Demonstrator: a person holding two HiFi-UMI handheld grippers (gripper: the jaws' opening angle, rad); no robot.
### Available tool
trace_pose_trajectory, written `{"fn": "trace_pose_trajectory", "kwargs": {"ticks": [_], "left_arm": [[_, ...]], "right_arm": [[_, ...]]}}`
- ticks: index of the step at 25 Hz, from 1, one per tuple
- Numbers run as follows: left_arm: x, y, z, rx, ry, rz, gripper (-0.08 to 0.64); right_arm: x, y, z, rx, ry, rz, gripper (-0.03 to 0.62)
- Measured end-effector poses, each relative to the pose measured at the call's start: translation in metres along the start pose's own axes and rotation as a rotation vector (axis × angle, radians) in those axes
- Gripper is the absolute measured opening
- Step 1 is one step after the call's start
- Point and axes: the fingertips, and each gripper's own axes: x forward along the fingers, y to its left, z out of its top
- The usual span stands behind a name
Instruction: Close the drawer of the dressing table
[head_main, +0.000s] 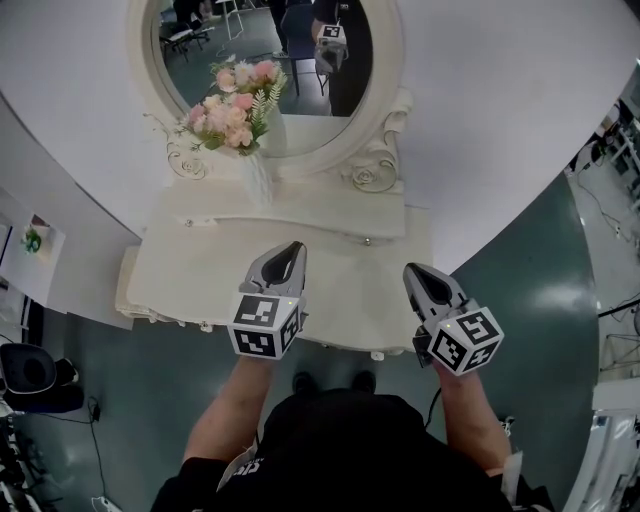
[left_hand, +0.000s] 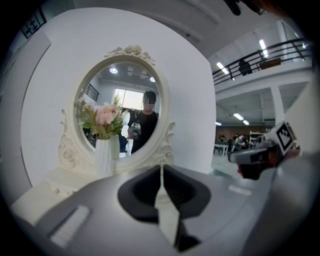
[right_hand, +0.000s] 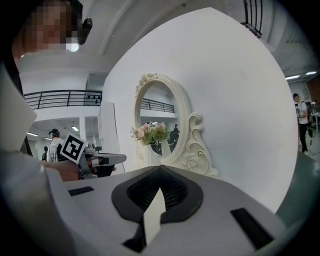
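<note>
Head view: the dressing table (head_main: 190, 275) stands against the white wall, with its oval mirror (head_main: 300, 100) behind. The drawer (head_main: 335, 343) is in the front edge nearest the person, marked by two small knobs (head_main: 377, 356). Its front appears flush with the table, and no open cavity shows, so the closing step is judged complete or nearly so. Any next move calls only for a level push on the front if a gap remains. The left gripper (head_main: 292, 248) and the right gripper (head_main: 415, 270) hover side by side above the surface, clear of the drawer front. A vase (head_main: 258, 180) on the surface holds pink and white flowers (head_main: 235, 105). What the drawer contains cannot be seen. Left gripper view: the jaws are pressed together at the tips, with nothing between them, and aim towards the mirror and vase. Right gripper view: the jaws likewise meet at the tips, empty, with the mirror ahead and the left gripper alongside.
</note>
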Motion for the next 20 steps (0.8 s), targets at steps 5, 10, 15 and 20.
{"fn": "trace_pose_trajectory", "kwargs": {"ticks": [5, 10, 15, 20], "left_arm": [[0.0017, -0.0024, 0.0012, -0.004, -0.001, -0.001, 0.018], [0.0028, -0.0032, -0.0006, -0.014, 0.002, -0.002, 0.017], [0.0034, -0.0025, -0.0017, -0.017, 0.006, -0.001, 0.015], [0.0008, -0.0041, -0.0018, -0.021, 0.007, -0.003, 0.015]], "right_arm": [[-0.0002, -0.0034, 0.0054, -0.002, -0.014, -0.002, -0.008], [0.0003, -0.0028, 0.0081, -0.044, -0.022, -0.005, -0.009], [0.0016, -0.0005, 0.0087, -0.044, -0.027, 0.001, -0.009], [0.0, 0.0033, 0.0073, -0.041, -0.025, 0.006, -0.009]]}}
